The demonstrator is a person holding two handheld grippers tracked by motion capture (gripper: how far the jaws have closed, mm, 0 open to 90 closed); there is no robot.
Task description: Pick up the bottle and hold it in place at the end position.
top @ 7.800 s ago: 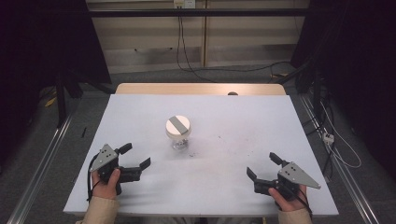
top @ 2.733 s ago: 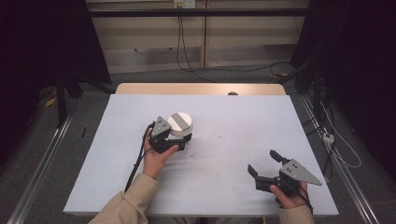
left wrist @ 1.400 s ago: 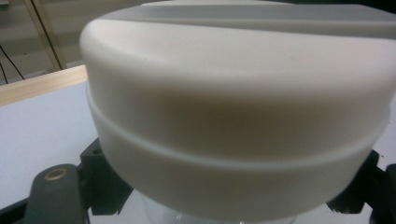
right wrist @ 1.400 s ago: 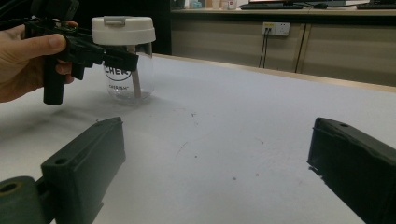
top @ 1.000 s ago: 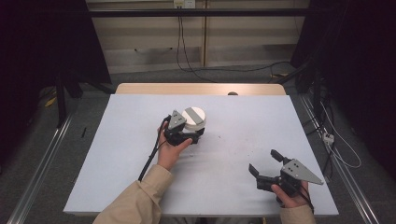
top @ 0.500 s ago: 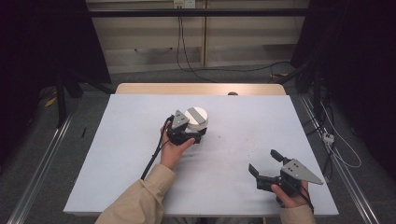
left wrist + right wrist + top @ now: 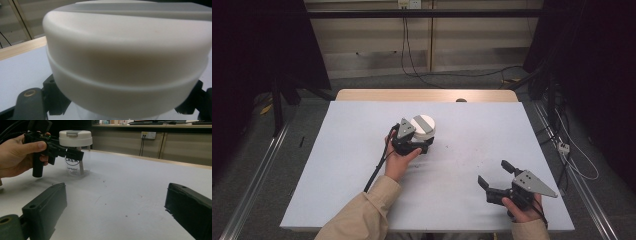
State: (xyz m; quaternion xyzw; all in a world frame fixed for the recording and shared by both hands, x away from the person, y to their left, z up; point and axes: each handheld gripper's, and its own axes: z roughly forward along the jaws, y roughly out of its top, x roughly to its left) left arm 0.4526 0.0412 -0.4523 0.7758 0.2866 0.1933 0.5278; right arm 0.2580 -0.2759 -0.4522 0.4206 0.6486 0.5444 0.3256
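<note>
A clear jar point(image 7: 422, 125) with a white lid and a grey bar on top stands near the middle of the white table point(image 7: 337, 175). My left gripper point(image 7: 424, 141) is shut on the jar just under the lid. Its jaws sit on either side of the jar point(image 7: 125, 62) in the left gripper view. From the right gripper view, the jar point(image 7: 75, 160) bears black lettering, rests on the table at far left and holds a thin grey piece. The left gripper point(image 7: 73, 153) clamps it there. My right gripper point(image 7: 493, 172) point(image 7: 117, 202) is open and holds nothing, near the front right.
A wooden strip point(image 7: 427, 95) borders the table's far edge. Small dark specks point(image 7: 126, 215) mark the white surface. Cables point(image 7: 562, 145) and metal rails lie on the floor around the table. A black cable point(image 7: 377, 170) trails from the left gripper.
The left gripper came from the front left to the jar, closed on it, and shifted it a little right and farther away. Over the last second it hardly moved. The right gripper stayed.
</note>
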